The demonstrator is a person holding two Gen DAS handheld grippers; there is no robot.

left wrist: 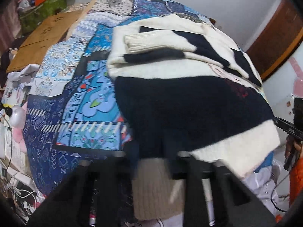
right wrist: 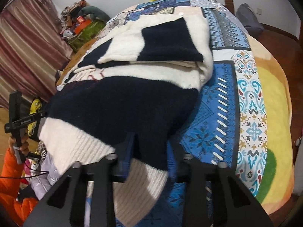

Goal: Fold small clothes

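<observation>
A cream and navy knit sweater lies on a bed with a blue patterned cover; its sleeves are folded across the chest. My left gripper is shut on the sweater's near hem at its left corner, with ribbed cream cuff hanging below. In the right wrist view the same sweater fills the middle. My right gripper is shut on the hem's right corner, navy fabric bunched between its blue fingers. The hem is lifted off the bed.
A cardboard box and green bag with clutter sit at the bed's far left. Cables and a pink plush lie left. A curtain hangs left; wooden floor lies right. An orange sleeve shows.
</observation>
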